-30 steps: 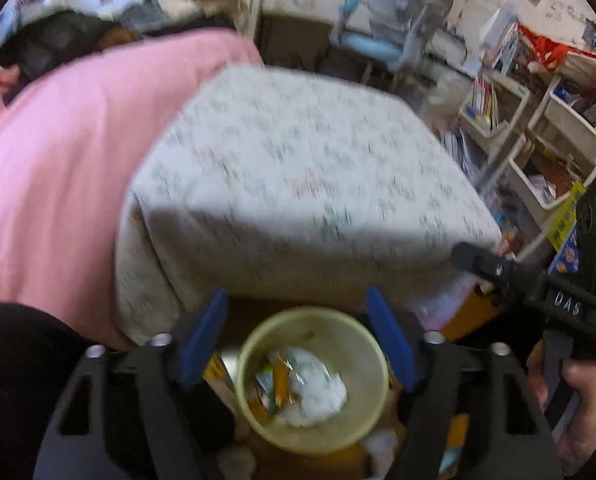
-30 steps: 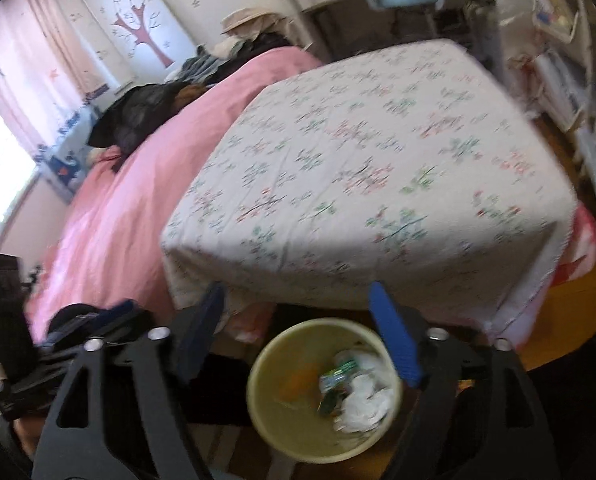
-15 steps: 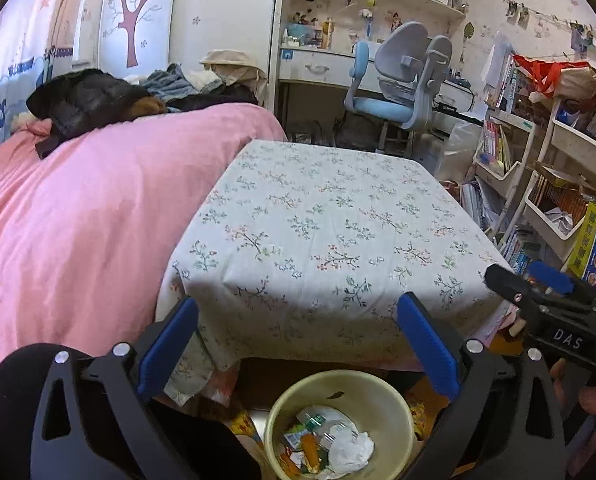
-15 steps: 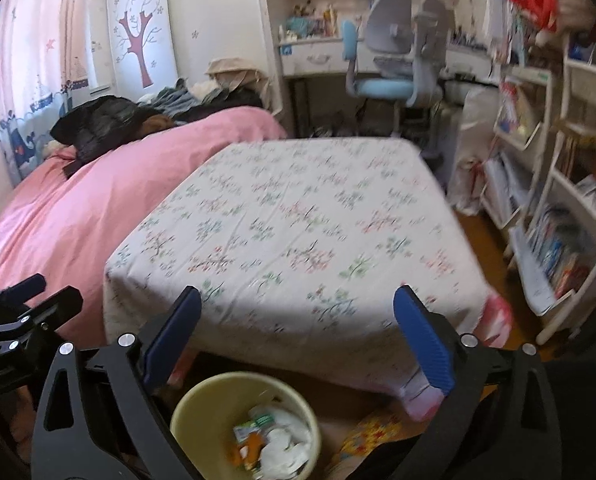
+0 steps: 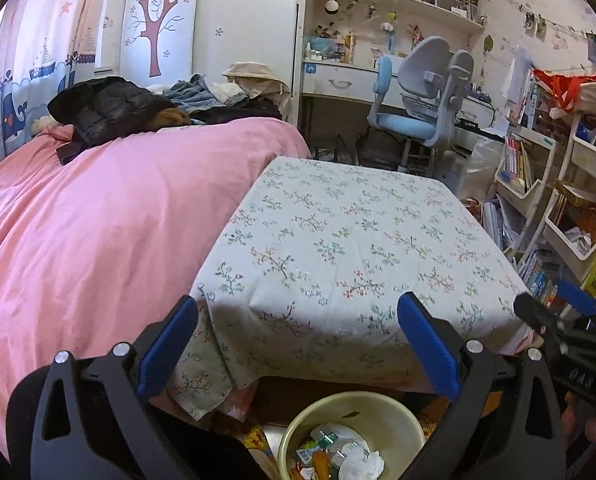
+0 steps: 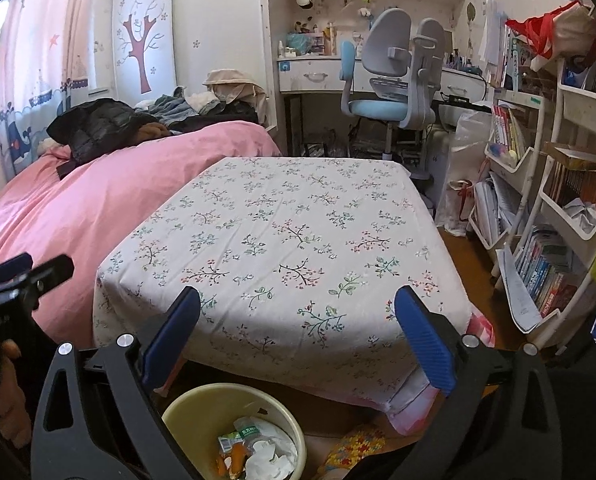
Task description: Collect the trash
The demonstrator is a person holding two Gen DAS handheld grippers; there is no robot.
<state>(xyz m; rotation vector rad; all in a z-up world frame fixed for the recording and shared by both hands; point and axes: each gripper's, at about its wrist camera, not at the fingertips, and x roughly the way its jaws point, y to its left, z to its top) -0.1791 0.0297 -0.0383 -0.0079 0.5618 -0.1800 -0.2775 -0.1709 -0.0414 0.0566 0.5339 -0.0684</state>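
A: Blue-padded, the left gripper (image 5: 296, 344) and right gripper (image 6: 296, 338) both gape wide, holding nothing, above the bin (image 6: 186, 408).

B: Trash (image 6: 258, 452) lies inside that bin. The floral surface (image 6: 282, 240) beyond the bin looks bare.

A: Collection seems finished; next, scan for strays.

Each gripper, the left gripper (image 5: 298, 344) and the right gripper (image 6: 298, 340), has black triangular-cutout arms, silver screws and blue ribbed pads (image 5: 428, 346). Beside the bin (image 6: 186, 408), bare skin of the left hand (image 6: 8, 400) shows on a black handle with faint lettering.
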